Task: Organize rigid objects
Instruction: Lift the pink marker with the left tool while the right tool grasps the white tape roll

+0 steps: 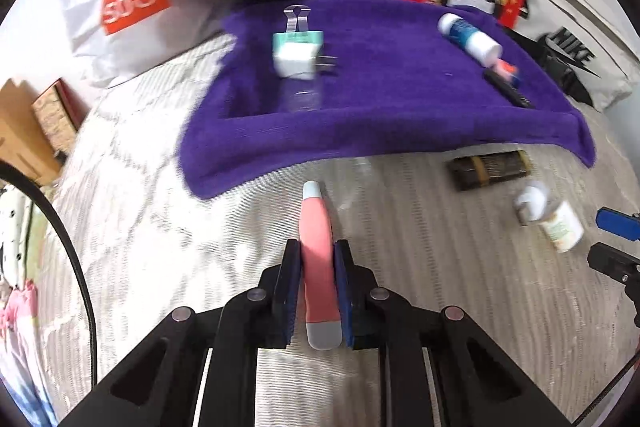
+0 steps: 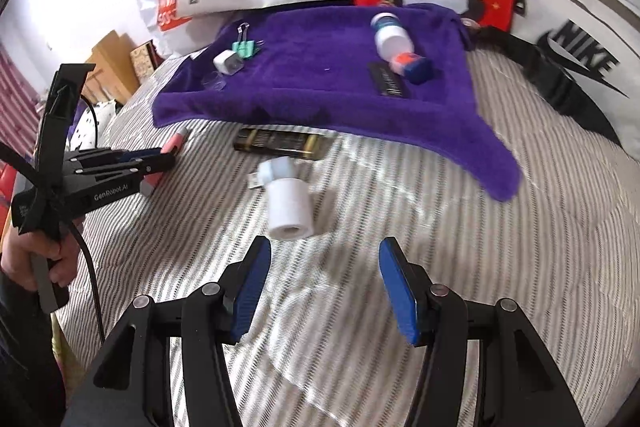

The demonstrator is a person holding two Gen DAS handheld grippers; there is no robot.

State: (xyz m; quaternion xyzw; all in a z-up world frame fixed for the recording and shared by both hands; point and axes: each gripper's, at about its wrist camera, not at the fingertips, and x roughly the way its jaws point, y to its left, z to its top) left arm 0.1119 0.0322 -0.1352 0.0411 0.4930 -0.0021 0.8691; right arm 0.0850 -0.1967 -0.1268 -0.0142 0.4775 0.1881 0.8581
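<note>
Between the left gripper's [image 1: 316,267] clamped pads sits a pink tube [image 1: 317,247], above the striped bedding [image 1: 140,187] just short of the purple towel [image 1: 380,115]. On the towel lie a white plug [image 1: 294,61] and a bottle [image 1: 468,35].

From the right wrist, the right gripper [image 2: 324,283] gapes, holding nothing, just behind a white bottle [image 2: 286,203]; a dark bar [image 2: 280,143] lies by the towel's edge.

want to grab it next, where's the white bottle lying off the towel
In the right wrist view the white bottle lies on the striped bedspread just ahead of the open right gripper, nearer than the dark bar.
</note>
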